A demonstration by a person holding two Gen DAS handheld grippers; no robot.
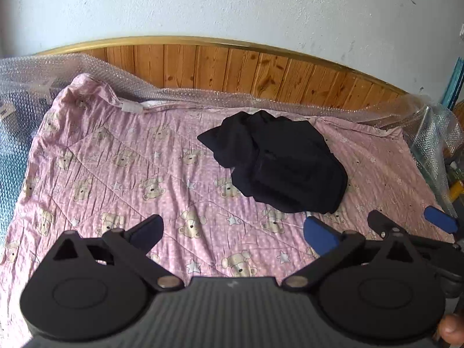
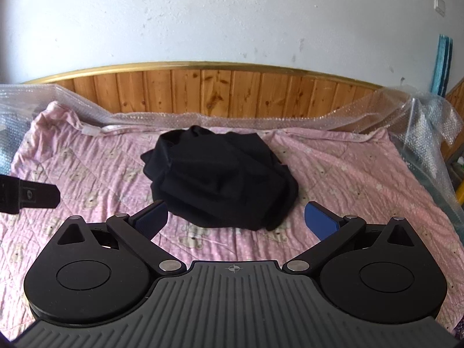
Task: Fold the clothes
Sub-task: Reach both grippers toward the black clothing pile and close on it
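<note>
Underside of the crumpled black garment (image 2: 220,179), bubble wrap (image 1: 17,92) cut off at left edge

We see matt black cloth (image 2: 220,179) on a crinkled pink quilt (image 2: 362,179), glossy knotty wooden headboard (image 2: 220,92) behind.

A black garment (image 1: 278,159) (image 2: 220,179) was seen heaped in a crumpled, unfolded bundle on a pink bear-print quilt (image 1: 121,174) (image 2: 362,191), toward its far half, with one pointed corner of cloth stuck out to the left.
</note>
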